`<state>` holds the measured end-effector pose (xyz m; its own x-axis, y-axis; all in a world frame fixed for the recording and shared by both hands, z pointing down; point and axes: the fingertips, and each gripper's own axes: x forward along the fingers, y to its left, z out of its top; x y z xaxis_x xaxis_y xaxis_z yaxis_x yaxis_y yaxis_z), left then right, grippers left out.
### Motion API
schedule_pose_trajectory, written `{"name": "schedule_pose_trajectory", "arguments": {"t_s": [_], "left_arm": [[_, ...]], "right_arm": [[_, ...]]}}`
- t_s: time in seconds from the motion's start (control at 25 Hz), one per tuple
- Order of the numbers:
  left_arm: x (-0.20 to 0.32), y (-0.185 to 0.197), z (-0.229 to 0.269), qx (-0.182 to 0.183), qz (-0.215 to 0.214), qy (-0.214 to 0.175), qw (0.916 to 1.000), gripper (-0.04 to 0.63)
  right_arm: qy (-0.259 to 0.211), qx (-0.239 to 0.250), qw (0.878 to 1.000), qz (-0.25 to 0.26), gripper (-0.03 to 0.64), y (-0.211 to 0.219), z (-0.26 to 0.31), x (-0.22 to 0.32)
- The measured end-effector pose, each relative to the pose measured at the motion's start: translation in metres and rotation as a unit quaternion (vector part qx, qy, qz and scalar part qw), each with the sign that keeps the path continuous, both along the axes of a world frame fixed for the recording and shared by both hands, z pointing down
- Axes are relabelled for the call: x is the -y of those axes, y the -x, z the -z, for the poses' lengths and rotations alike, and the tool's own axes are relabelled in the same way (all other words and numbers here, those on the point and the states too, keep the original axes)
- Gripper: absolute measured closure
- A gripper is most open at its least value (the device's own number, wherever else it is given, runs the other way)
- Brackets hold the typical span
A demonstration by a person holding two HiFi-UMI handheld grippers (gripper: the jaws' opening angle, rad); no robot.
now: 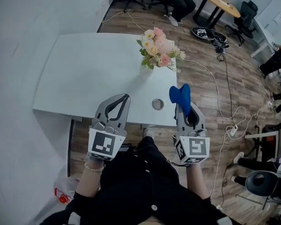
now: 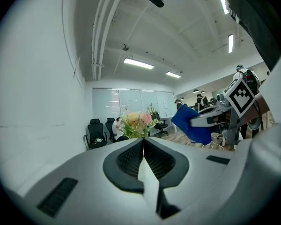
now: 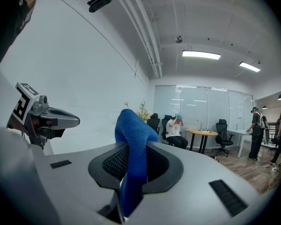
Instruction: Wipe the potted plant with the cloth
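The left hand-held gripper (image 1: 125,97) is closed and empty. Ahead of it and to its right on the tabletop (image 1: 79,74) stands the potted plant (image 1: 158,50), its pale pot barely visible. The right hand-held gripper (image 1: 181,107) clamps the blue cloth (image 1: 180,95), which hides its tips. I'd say this is the approach; next the cloth must reach the leaves.

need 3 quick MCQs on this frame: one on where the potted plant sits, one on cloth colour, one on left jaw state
1. The potted plant stands on:
A) the white table
B) the floor
C) an office chair

2. The cloth in the right gripper is:
A) red
B) blue
C) white

3. The left gripper is:
A) shut, nothing between its jaws
B) shut on the cloth
C) wide open

Answers:
1 A: the head view shows it on the white table's far side.
2 B: it shows blue in all three views.
3 A: the left gripper view shows the pads meeting with nothing between them.
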<state>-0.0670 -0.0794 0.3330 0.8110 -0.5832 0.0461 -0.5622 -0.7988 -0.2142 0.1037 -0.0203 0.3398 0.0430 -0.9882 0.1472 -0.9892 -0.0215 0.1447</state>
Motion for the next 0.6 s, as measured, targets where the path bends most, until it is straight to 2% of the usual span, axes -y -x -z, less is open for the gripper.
{"name": "schedule_pose_trajectory", "arguments": {"t_s": [0.52, 0.6], "left_arm": [[0.041, -0.040, -0.025, 0.011, 0.049, 0.040, 0.9979, 0.575], [0.045, -0.049, -0.029, 0.017, 0.051, 0.046, 0.9975, 0.521]], "right_arm": [[0.035, 0.006, 0.999, 0.021, 0.531, -0.054, -0.018, 0.043], [0.039, 0.007, 0.999, 0.026, 0.531, -0.062, -0.020, 0.050]]}}
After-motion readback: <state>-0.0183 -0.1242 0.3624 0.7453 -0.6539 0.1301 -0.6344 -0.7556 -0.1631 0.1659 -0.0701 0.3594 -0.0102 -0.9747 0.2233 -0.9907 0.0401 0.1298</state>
